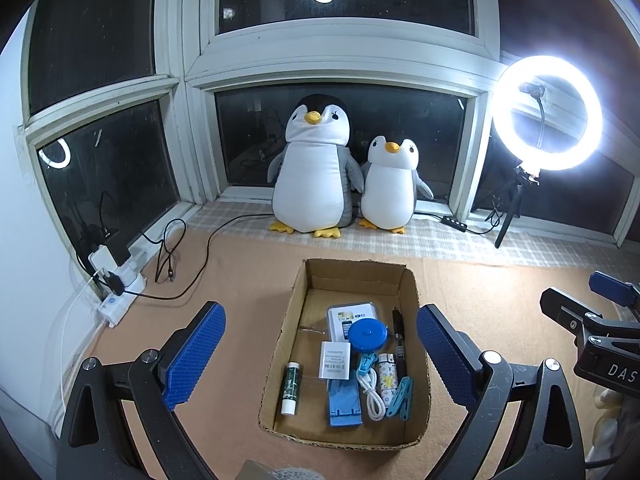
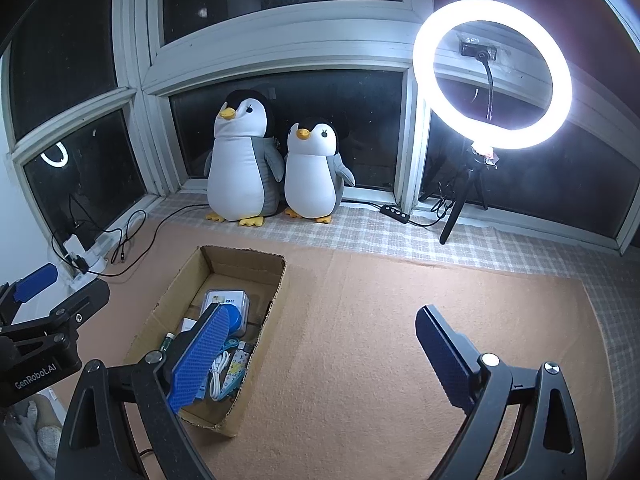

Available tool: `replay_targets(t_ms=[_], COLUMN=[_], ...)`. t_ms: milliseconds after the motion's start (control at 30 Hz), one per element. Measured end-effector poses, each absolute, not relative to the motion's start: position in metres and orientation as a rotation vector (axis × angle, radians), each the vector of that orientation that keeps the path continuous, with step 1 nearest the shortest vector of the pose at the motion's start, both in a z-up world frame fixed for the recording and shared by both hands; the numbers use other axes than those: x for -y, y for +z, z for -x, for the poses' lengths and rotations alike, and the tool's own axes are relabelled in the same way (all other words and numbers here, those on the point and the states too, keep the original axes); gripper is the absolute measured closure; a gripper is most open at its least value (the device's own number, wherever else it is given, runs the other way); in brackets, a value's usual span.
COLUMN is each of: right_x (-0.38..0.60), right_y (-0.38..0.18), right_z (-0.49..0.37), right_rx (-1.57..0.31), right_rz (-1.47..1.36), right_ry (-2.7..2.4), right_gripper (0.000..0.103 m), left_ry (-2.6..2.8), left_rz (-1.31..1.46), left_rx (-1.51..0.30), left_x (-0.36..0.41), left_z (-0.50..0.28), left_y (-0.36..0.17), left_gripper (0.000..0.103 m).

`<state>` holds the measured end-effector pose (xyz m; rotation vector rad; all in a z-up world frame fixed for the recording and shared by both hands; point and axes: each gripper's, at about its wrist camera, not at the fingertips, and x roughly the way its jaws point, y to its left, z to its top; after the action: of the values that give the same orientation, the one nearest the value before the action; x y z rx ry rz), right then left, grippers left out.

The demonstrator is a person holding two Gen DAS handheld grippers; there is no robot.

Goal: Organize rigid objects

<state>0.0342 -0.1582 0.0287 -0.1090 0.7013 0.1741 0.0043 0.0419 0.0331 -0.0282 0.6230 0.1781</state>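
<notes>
1. The left gripper hovers over the cardboard box, its two blue-padded fingers spread wide apart with nothing between them.
2. The right gripper hangs to the right of the box over the tan mat; its jaws are also spread wide and hold nothing (its left finger overlaps the box only in the picture).
3. The box sits on the mat with its top open, and the small things lie on its floor, gathered toward the near end.
4. Along the left side lies a green and white tube, beside it a white adapter.
5. Behind the adapter lies a clear-packed white box, with a round blue tape measure partly on top of it.
6. At the near edge lies a flat blue stand, next to a coiled white cable and a patterned lighter.
7. A black pen lies along the right wall, and a teal clip rests at its near end.
8. Two plush penguins stand side by side on the checked cloth by the window, touching each other.
9. A lit ring light stands on a tripod to the right, well apart from the box.
10. A power strip with plugs and cords lies by the left wall.
</notes>
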Motion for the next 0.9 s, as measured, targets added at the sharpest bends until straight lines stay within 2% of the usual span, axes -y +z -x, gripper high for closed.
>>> replay_targets(t_ms=[900], right_x=[0.1573], right_y=[0.0284], right_z=[-0.0348], right_rx=[-0.709], right_rz=[0.106], right_ry=[0.175], right_gripper=[0.01], left_ry=[0.178], left_rz=[0.033], left_rx=[-0.626], left_x=[-0.0424], left_z=[-0.0043], left_y=[0.0324], left_gripper=[0.005])
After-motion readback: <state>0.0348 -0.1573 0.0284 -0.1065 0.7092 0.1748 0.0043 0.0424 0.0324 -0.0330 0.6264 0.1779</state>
